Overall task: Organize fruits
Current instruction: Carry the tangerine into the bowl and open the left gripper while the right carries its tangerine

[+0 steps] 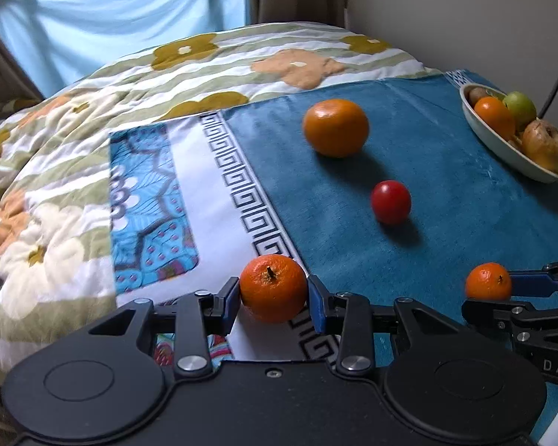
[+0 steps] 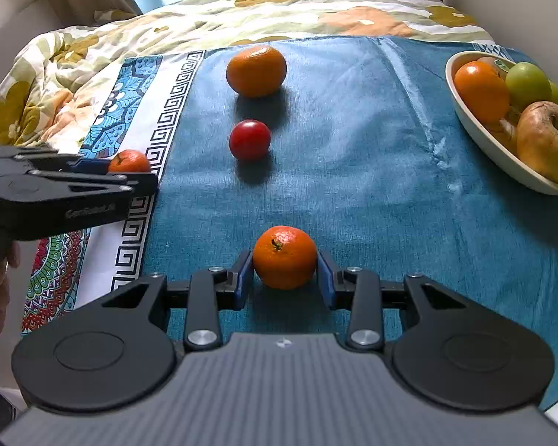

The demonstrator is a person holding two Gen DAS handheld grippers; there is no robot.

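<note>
**Left wrist view: two mandarins in the claws, two fruits loose**

Left wrist view shows the left gripper (image 1: 273, 291) closed around a mandarin (image 1: 273, 288) at the left edge of the blue cloth (image 1: 446, 193), over its patterned border. Further in, a large orange (image 1: 334, 127) and a red tomato (image 1: 390, 202) lie loose mid-cloth. The right gripper (image 2: 284, 273) brackets a second mandarin (image 2: 284, 256) near the front edge; its pads look to be touching, though contact is hard to confirm. At the right edge, the bowl (image 2: 476, 130) already holds several fruits. Roughly half remains to be done.
</note>
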